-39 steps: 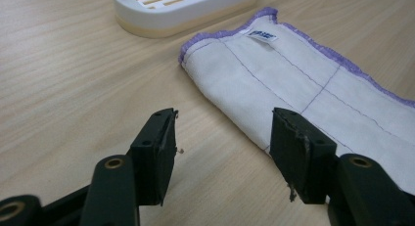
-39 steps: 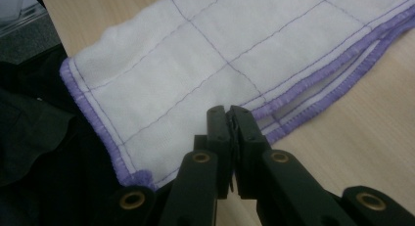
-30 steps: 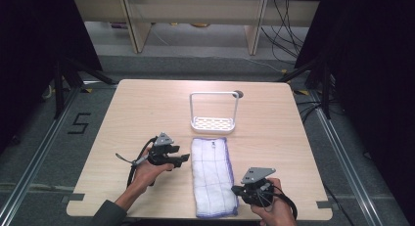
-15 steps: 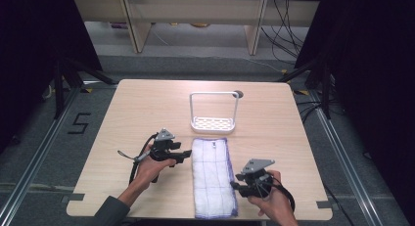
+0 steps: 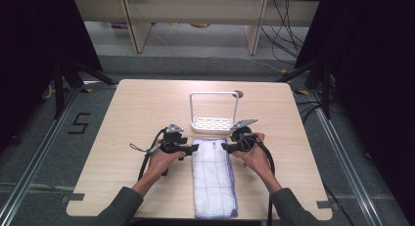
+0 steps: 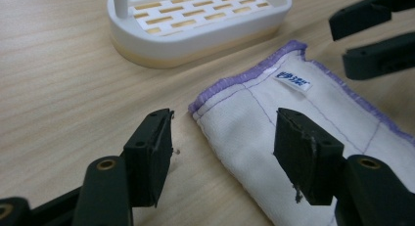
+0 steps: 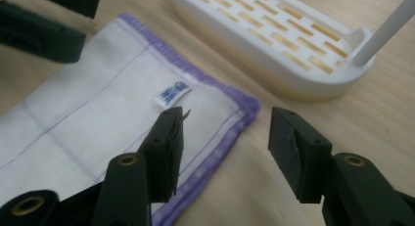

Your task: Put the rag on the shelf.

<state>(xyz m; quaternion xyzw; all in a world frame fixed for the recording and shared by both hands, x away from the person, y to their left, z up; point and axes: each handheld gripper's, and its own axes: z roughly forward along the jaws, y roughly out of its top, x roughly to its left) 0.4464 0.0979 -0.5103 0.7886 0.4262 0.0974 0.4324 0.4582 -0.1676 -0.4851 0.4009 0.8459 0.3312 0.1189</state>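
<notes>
Lying flat at the worktop's 6 o'clock, the folded cloth looked soft and limp. Left tongs and right tongs, both spread, flanked its 12 o'clock corners, probably the best grip points, beside the white rack.

Floor marking "5" left of table; cloth label blue print, unreadable.

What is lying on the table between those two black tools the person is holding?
In the high view, the far end of a folded white cloth lies between the left tool and the right tool; both tools are open at its far corners.
</notes>
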